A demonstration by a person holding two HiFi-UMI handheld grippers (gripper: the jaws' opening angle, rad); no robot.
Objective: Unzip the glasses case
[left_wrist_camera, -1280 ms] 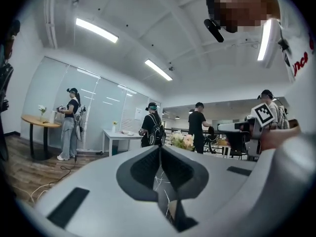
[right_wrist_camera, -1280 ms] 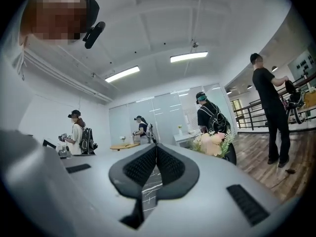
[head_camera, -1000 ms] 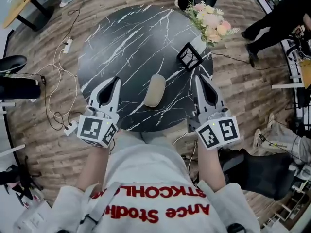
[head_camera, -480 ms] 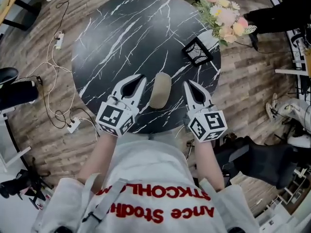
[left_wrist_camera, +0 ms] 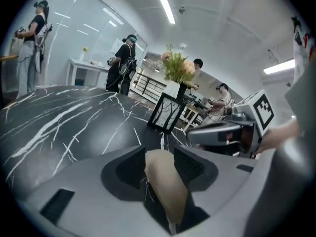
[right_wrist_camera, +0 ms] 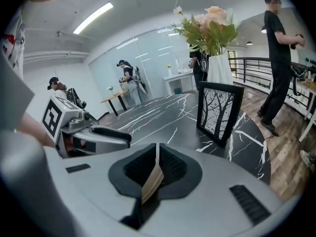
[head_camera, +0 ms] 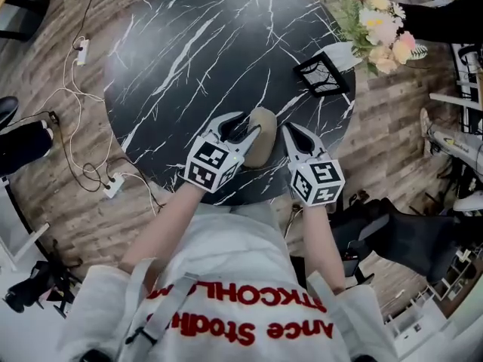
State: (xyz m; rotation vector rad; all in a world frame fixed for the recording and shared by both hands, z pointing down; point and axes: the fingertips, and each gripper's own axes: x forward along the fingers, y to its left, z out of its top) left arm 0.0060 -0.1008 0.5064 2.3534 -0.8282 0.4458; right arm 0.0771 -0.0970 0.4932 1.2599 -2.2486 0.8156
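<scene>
The beige glasses case [head_camera: 262, 130] lies near the front edge of the round black marble table [head_camera: 189, 59]. My left gripper [head_camera: 245, 124] is at the case's left side. Its jaws are opening, and in the left gripper view the case [left_wrist_camera: 165, 186] lies between them; the left gripper [left_wrist_camera: 159, 150] straddles it and I see no firm pinch. My right gripper [head_camera: 287, 130] is shut just to the right of the case. In the right gripper view the right gripper [right_wrist_camera: 157, 145] shows only a thin beige sliver of the case [right_wrist_camera: 150, 184] below its closed jaws.
A black wire-frame stand [head_camera: 323, 74] and a white vase of flowers [head_camera: 377, 29] stand at the table's far right. Cables and a power strip [head_camera: 112, 188] lie on the wooden floor at left. A black bag [head_camera: 411, 240] is at right. Several people stand around the room.
Both grippers have come down and inward to the case from the table's near edge. The left jaws, shut before, now stand apart around the case. The right jaws have stayed shut.
</scene>
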